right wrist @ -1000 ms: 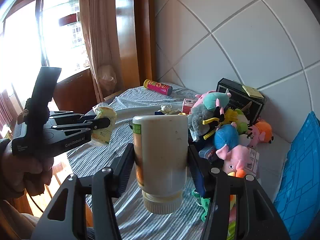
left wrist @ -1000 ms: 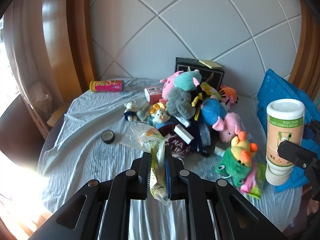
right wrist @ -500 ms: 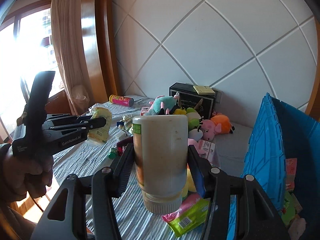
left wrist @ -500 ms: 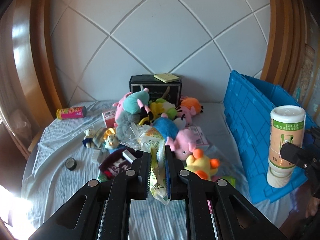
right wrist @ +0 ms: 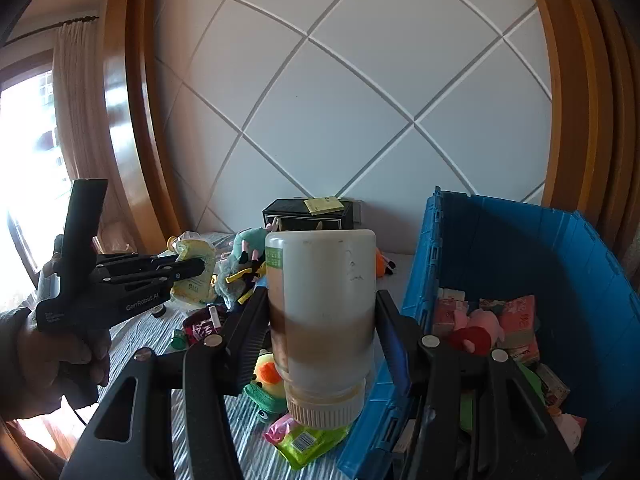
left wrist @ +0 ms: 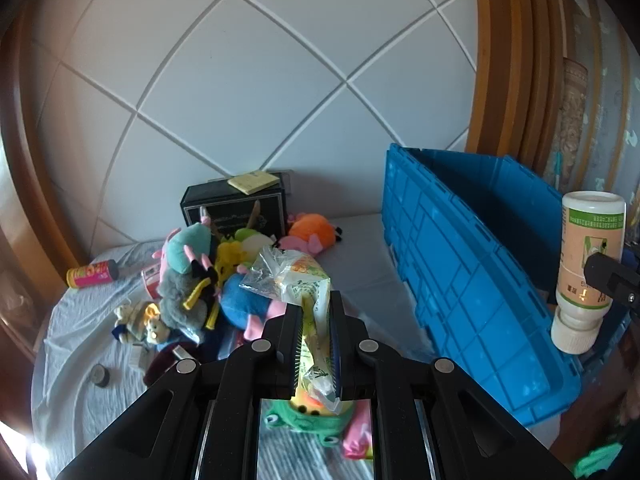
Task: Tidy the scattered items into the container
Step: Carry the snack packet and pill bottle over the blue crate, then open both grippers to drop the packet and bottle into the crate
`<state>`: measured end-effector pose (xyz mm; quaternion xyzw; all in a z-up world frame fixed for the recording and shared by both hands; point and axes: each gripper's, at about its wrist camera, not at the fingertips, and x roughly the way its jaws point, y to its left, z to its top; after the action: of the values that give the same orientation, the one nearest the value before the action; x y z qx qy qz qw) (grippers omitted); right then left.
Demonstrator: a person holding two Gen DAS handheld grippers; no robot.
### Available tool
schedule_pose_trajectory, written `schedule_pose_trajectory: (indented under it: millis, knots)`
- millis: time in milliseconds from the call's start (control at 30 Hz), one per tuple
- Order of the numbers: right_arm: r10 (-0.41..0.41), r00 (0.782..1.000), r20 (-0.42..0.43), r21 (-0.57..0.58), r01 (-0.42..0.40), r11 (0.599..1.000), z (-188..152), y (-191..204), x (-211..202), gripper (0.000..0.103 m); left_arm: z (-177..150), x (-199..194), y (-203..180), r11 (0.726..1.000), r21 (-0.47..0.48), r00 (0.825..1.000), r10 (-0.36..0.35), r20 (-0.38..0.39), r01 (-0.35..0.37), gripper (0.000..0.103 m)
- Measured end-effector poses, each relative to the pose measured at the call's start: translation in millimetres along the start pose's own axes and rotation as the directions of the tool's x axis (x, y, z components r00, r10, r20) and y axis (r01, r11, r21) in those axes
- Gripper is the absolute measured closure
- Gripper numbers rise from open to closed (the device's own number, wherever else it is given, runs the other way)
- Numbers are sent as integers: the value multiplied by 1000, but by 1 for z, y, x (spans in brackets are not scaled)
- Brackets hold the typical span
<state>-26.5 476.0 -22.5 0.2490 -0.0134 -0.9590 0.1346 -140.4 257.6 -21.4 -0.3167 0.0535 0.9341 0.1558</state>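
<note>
My left gripper (left wrist: 315,340) is shut on a clear snack bag (left wrist: 298,280) with yellow-green print, held above the table. It also shows in the right wrist view (right wrist: 188,266) at the left, bag (right wrist: 192,276) in its jaws. My right gripper (right wrist: 320,320) is shut on a white bottle (right wrist: 322,312), cap down, beside the near wall of the blue crate (right wrist: 560,248). The bottle (left wrist: 586,268) shows at the right of the left wrist view, over the crate (left wrist: 460,272). The crate holds several packets and a pink plush (right wrist: 480,324).
A heap of plush toys (left wrist: 224,268) lies mid-table before a black box (left wrist: 236,208). A pink can (left wrist: 90,276) and a small black tape roll (left wrist: 100,375) lie at the left. A green frog plush (right wrist: 266,392) and a green-pink packet (right wrist: 304,440) lie by the crate.
Both grippers have swung right toward the blue crate, each with its load. The crate's inside now shows in the right wrist view.
</note>
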Motion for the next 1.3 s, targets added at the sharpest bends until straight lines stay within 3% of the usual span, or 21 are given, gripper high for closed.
schedule_pose_trajectory:
  millis: [267, 600, 967, 1300]
  knots:
    - [-138, 990, 31, 57, 136, 989, 11, -77, -23, 52, 46, 10, -88, 985, 108, 989, -139, 57, 132, 92]
    - [-289, 957, 3, 93, 288, 953, 19, -164, -35, 52, 97, 36, -187, 933, 214, 952, -304, 35, 290, 92]
    - [-363, 929, -66, 127, 369, 921, 16, -214, -28, 52, 178, 91, -245, 901, 234, 927, -376, 3, 365, 92]
    - [-417, 905, -78, 139, 424, 895, 27, -256, -20, 52, 229, 128, -280, 882, 264, 914, -405, 3, 390, 91]
